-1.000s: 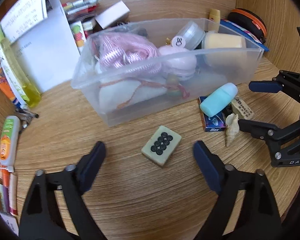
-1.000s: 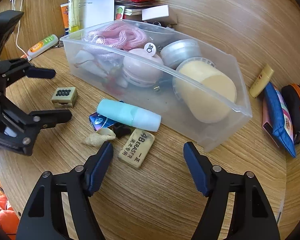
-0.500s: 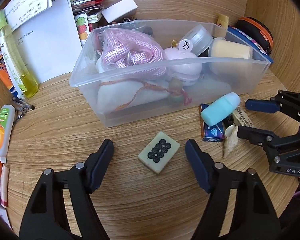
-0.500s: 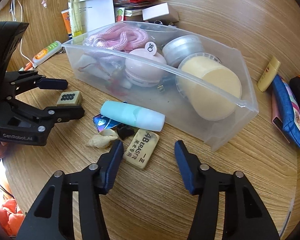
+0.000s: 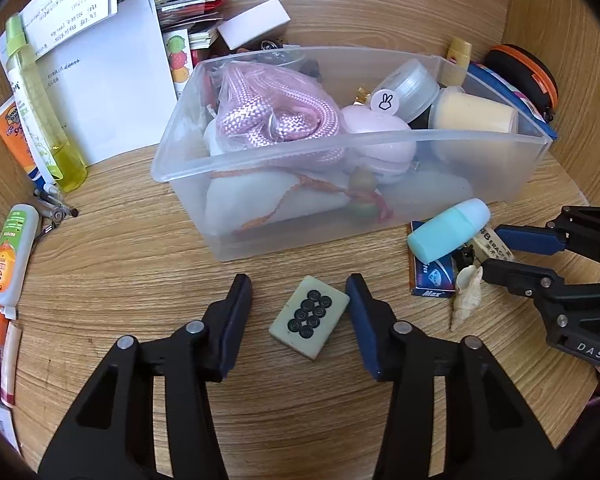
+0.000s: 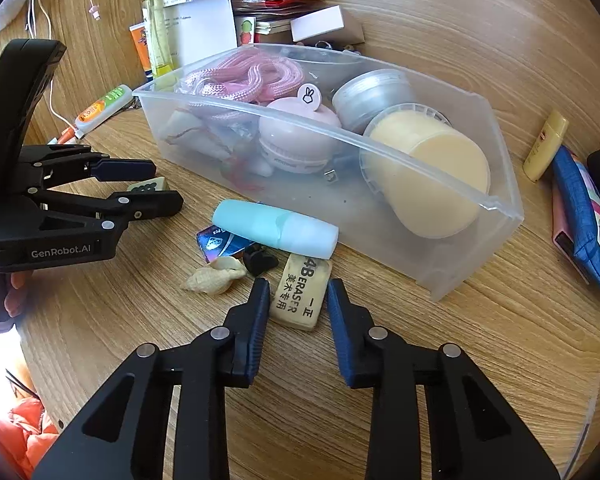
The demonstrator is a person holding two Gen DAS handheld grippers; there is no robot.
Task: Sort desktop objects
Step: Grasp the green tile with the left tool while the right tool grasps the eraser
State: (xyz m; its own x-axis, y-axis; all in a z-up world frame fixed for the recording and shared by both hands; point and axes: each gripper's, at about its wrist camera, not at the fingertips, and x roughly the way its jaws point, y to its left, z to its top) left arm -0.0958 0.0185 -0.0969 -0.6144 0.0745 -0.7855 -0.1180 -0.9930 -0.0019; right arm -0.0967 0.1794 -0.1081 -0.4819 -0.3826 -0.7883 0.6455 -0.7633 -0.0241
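You have set each gripper down over its own loose piece in front of the clear bin [image 5: 352, 148], so both can be lifted in one go. Your left gripper [image 5: 298, 300] straddles the mahjong tile [image 5: 309, 322], which lies flat on the wooden desk [image 5: 140, 264]; its jaws are closing, the right pad at the tile's corner and the left pad still clear of it, so nothing is gripped yet. Your right gripper [image 6: 298, 300] brackets the eraser [image 6: 300, 292] the long way, jaws narrowing with slim gaps on either side, as far as the view shows. The eraser lies just beside the teal tube [image 6: 274, 227], the shell [image 6: 216, 276] and a small black clip [image 6: 260, 262], which is likely why you come at it from the near end. The bin already holds a pink rope [image 5: 276, 116] and tubs, so it looks like the target.
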